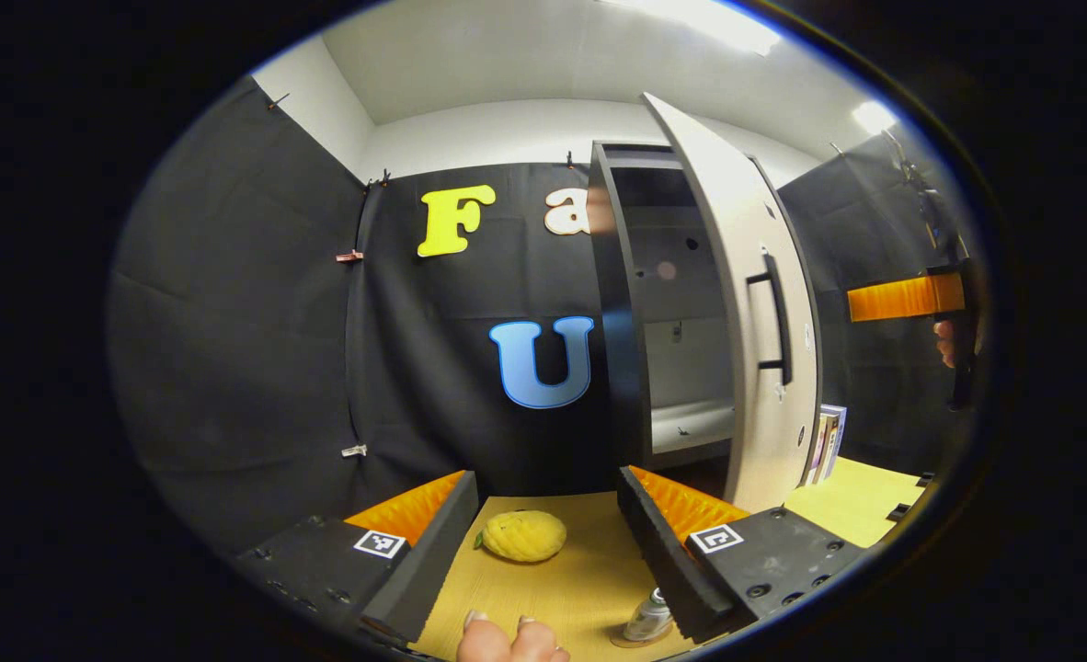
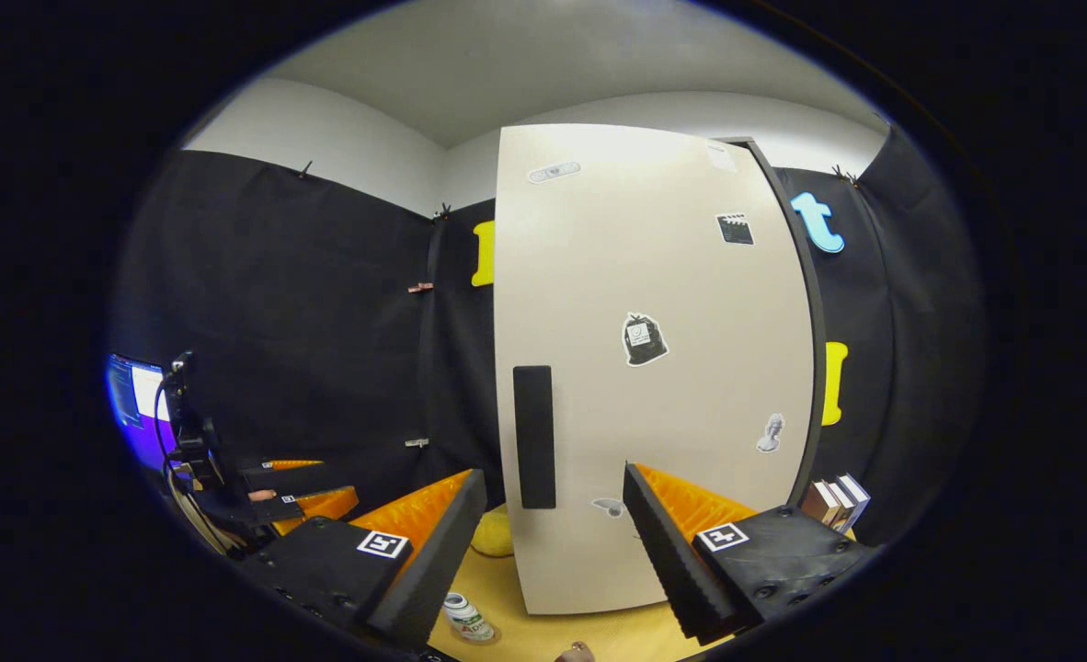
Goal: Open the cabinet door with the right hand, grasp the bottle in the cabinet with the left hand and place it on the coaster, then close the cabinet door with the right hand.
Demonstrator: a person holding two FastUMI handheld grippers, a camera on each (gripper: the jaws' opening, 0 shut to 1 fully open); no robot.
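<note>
The left gripper (image 1: 548, 552) stands wide open and empty over the pale wooden table (image 1: 589, 588), and the small clear bottle (image 1: 649, 621) sits on a round coaster (image 1: 631, 637) just inside its right finger. The right gripper (image 2: 553, 552), also spread open with nothing between its fingers, faces the tall beige cabinet door (image 2: 654, 368), whose black bar handle (image 2: 534, 437) hangs just ahead between the fingers. A yellow lemon-shaped toy (image 1: 523, 536) lies just ahead of the left gripper.

The left gripper view looks from low over the table (image 1: 543, 588) at the open cabinet (image 1: 640, 303) at one o'clock. The right gripper view faces the door (image 2: 654, 368) up close (both show it).
</note>
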